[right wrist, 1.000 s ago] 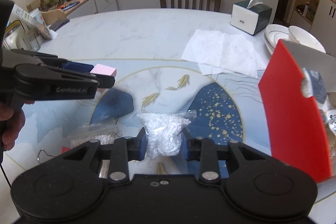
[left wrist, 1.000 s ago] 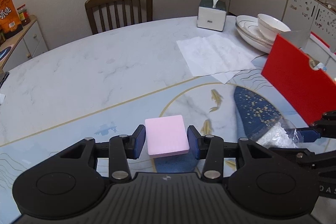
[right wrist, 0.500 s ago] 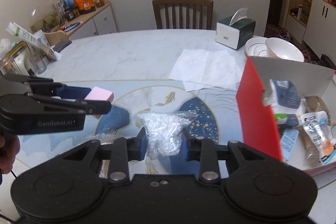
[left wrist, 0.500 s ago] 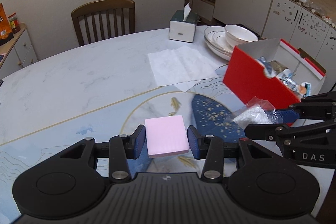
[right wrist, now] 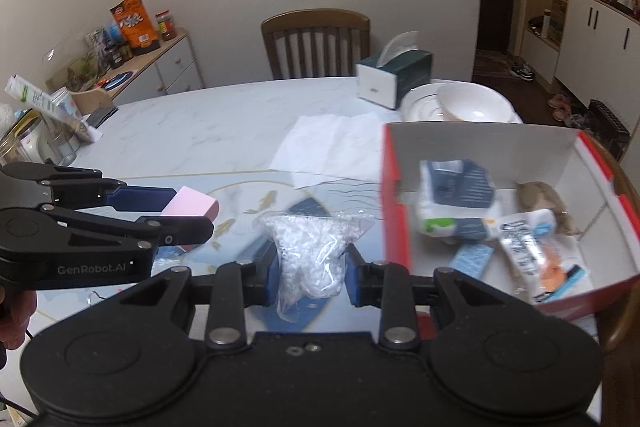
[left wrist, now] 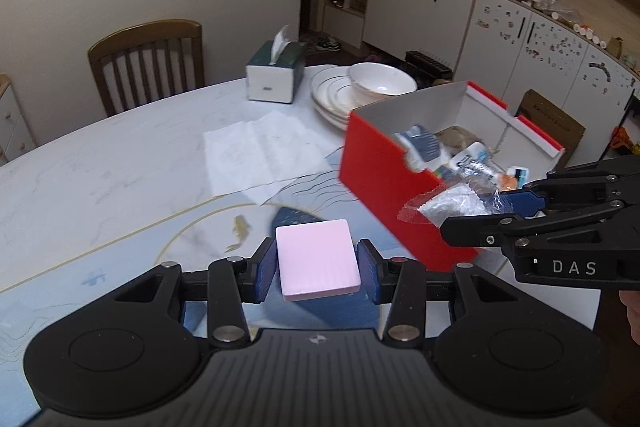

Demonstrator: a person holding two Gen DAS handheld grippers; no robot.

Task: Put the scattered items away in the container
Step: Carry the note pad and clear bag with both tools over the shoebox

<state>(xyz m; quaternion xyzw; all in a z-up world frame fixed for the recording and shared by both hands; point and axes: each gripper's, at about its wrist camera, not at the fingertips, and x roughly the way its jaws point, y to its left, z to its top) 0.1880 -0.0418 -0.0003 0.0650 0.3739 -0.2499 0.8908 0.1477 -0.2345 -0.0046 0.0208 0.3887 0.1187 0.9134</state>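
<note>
My left gripper (left wrist: 317,267) is shut on a flat pink block (left wrist: 316,259), held in the air above the table, left of the red box (left wrist: 384,187). It also shows in the right wrist view (right wrist: 192,207). My right gripper (right wrist: 311,277) is shut on a clear plastic bag of white granules (right wrist: 310,255), held in the air just left of the red box's (right wrist: 394,227) near wall. The bag also shows in the left wrist view (left wrist: 452,203). The box is white inside and holds several packets and tubes.
A marble table (left wrist: 120,155) with a blue fish pattern carries a white paper sheet (left wrist: 256,151), a tissue box (left wrist: 274,77), stacked plates with a bowl (left wrist: 368,87). A wooden chair (left wrist: 148,63) stands behind. More small items lie on the table under my left gripper (right wrist: 168,259).
Both grippers rose and moved right toward the red box with their loads. The box's inside has come into fuller view.
</note>
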